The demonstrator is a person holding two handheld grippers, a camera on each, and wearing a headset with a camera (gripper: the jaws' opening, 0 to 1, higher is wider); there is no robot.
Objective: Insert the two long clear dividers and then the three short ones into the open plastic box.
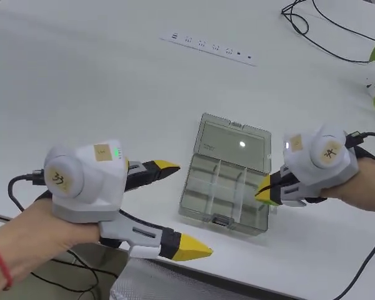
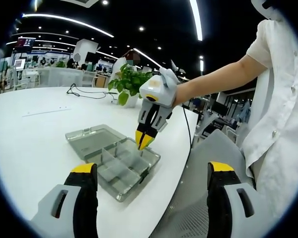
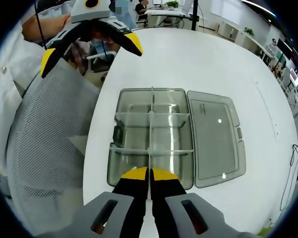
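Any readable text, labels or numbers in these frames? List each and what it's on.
Nothing can be read.
Left sticker, on left tongs: handwritten mark, too blurred.
Right sticker, on right tongs: handwritten mark, too blurred.
Power strip: markings too small.
Box lid: faint print, illegible.
Background signs, left gripper view: too small.

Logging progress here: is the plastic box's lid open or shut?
Open. The lid lies folded out on the table beside the box, whose clear dividers stand exposed.
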